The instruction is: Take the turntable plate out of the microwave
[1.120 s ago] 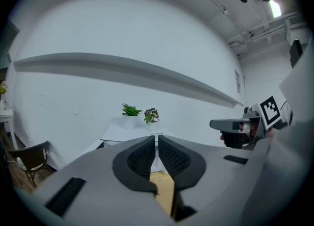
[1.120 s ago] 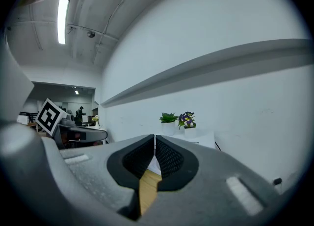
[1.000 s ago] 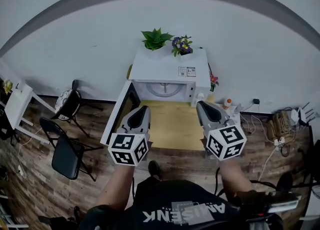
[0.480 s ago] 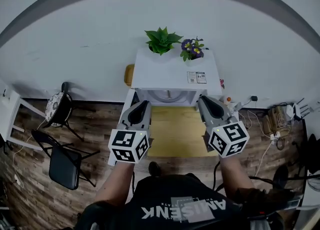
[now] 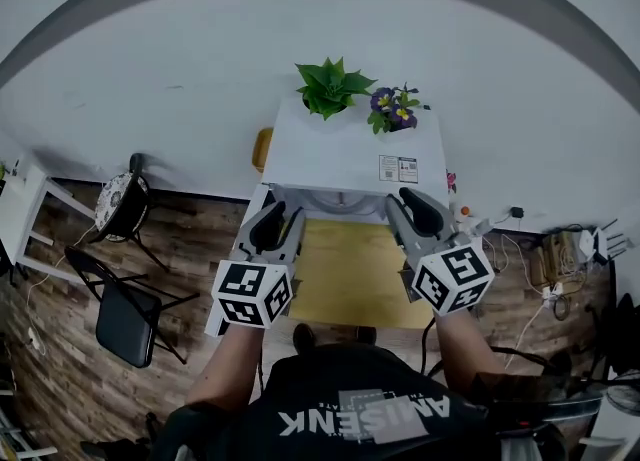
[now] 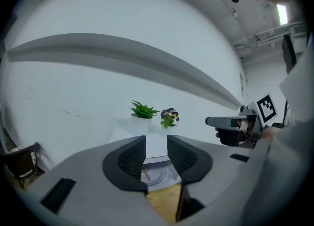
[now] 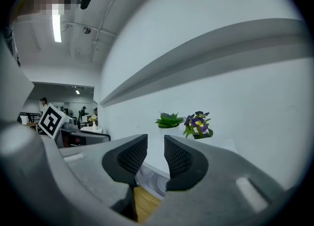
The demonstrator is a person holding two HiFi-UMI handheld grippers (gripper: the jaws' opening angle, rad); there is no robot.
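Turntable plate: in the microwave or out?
In. The left gripper view shows the turntable plate lying inside the open microwave cavity.

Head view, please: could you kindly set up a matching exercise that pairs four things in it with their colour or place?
Things:
1. green plant
2. purple flowers
3. folding chair
4. tabletop

Descriptions:
A. black, standing on the plank floor
B. on top of the microwave, nearer the picture's right
C. yellowish wood, in front of the microwave
D. on top of the microwave, nearer the picture's left

Pairs: 1-D, 2-B, 3-A, 4-C.
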